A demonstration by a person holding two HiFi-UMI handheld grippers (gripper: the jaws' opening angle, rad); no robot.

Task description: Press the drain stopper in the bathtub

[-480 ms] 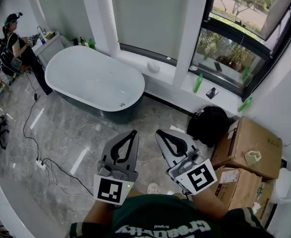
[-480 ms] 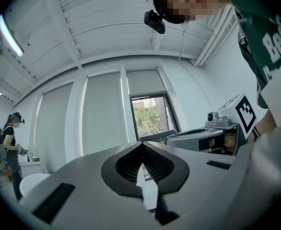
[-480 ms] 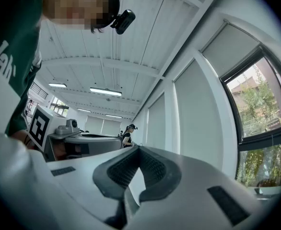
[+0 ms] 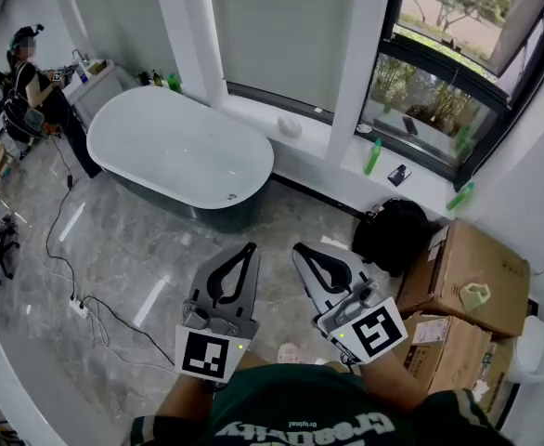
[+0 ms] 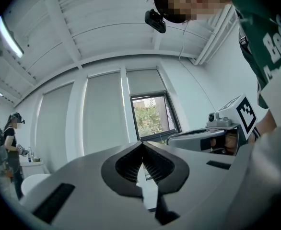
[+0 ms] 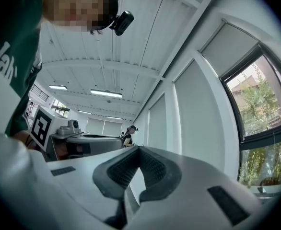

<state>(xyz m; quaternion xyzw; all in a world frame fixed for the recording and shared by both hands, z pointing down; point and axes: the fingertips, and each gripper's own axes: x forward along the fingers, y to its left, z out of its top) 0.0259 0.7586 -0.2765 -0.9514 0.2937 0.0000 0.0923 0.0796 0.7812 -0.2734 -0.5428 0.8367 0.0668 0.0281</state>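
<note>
A white oval bathtub [image 4: 174, 147] with a dark outer skirt stands across the room by the window wall in the head view. A small metal fitting [image 4: 231, 196] sits on its near rim; the drain stopper itself is too small to make out. Both grippers are held close to the person's chest, far from the tub. My left gripper [image 4: 250, 248] is shut with nothing in it. My right gripper [image 4: 300, 249] beside it is shut and empty too. Both gripper views point up at the ceiling and walls; jaw tips meet in the left gripper [image 5: 142, 144] and the right gripper [image 6: 138, 148].
A cable and power strip [image 4: 77, 307] lie on the marble floor left of me. A black backpack [image 4: 390, 233] and cardboard boxes [image 4: 464, 268] stand at right. Green bottles [image 4: 371, 156] rest on the window sill. Another person [image 4: 28, 82] stands beyond the tub's far end.
The view has shifted slightly, so the tub sits a touch lower and to the right. Both grippers stay shut in about the same place.
</note>
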